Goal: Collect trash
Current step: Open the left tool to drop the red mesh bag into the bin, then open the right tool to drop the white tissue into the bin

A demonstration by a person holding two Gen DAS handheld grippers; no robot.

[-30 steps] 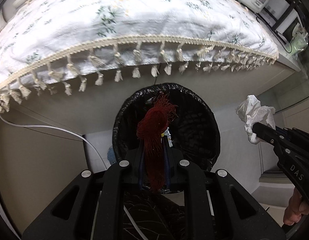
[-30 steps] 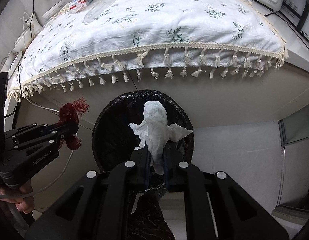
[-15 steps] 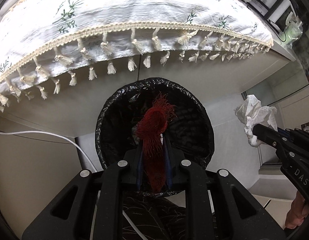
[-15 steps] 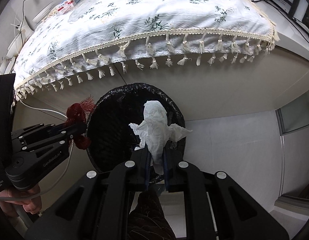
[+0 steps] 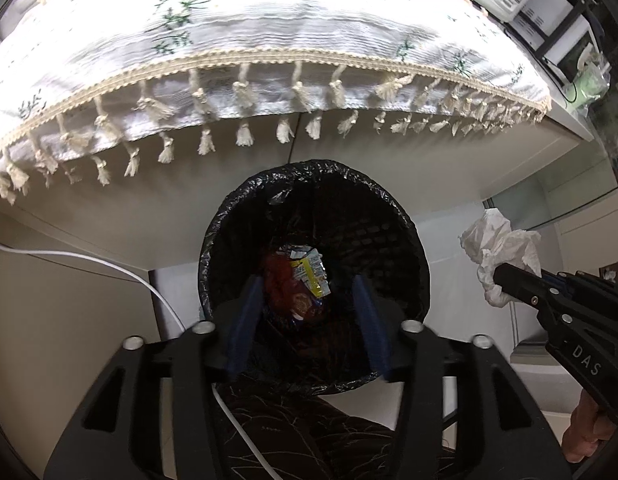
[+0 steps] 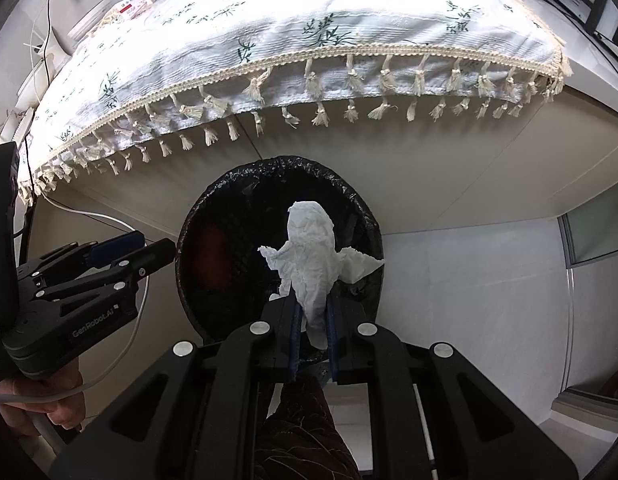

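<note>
One table (image 6: 449, 168) is spreading above everything, wearing one tasselled cloth (image 6: 309, 20). One bin (image 5: 393, 216), lined in black, is standing on the floor beneath its edge. Two claws are mine. I am holding my left claw (image 5: 309, 304) over the bin's mouth with its two blue pads spread wide, gripping nothing. One red tuft (image 5: 279, 284) is lying down inside the bin, touching one yellow wrapper (image 5: 309, 274). I am clenching my right claw (image 6: 312, 324) on one crumpled white tissue (image 6: 311, 256), which is hanging above the bin's right side. One white cable (image 5: 109, 268) is trailing left of the bin.
</note>
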